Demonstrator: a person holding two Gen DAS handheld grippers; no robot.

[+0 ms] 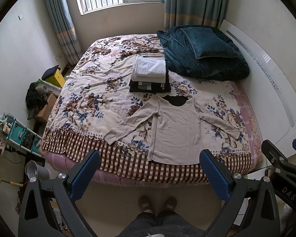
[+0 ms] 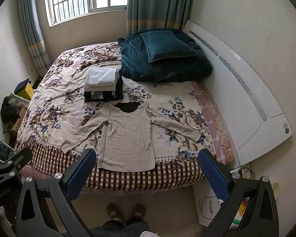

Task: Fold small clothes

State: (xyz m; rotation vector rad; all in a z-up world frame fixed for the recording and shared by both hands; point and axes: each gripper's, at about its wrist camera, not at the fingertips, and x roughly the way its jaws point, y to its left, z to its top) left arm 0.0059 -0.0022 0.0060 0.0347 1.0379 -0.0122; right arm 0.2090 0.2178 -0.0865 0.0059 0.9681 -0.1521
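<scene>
**A:** Where is the garment we're working on?

**B:** The beige long-sleeved top [image 1: 175,126] lies flat on the floral bedspread [image 1: 92,102], hem at the checked border nearest the person, both sleeves splayed outward, neckline pointing toward the stack of folded clothes [image 1: 150,75]. That stack is my landmark: the top sits just in front of it, not touching as far as I can tell, and the teal blanket [image 1: 203,59] is heaped right beside the stack, toward the headboard.

**A:** And the grippers?

**B:** Both hang above the floor short of the bed edge. The left gripper [image 1: 150,169] has its fingers spread wide with nothing between them; the right gripper [image 2: 148,167] is the same, gaping and empty.

**A:** So how should the first fold go?

**B:** I'd judge the sleeves come first: pinch each cuff, bring it across the chest, keep the fabric taut so no crease gets trapped. The cuff farther from the headboard lies at the checked border (an easy reach). Then lift the hem toward the stack, matching its width.

**A:** Anything unclear?

**B:** The dark patch inside the neckline could be lining or another garment beneath; I cannot tell. The stack's lower layers are hard to count, and the person shows only as slippers [image 1: 157,203] and trouser legs.
</scene>
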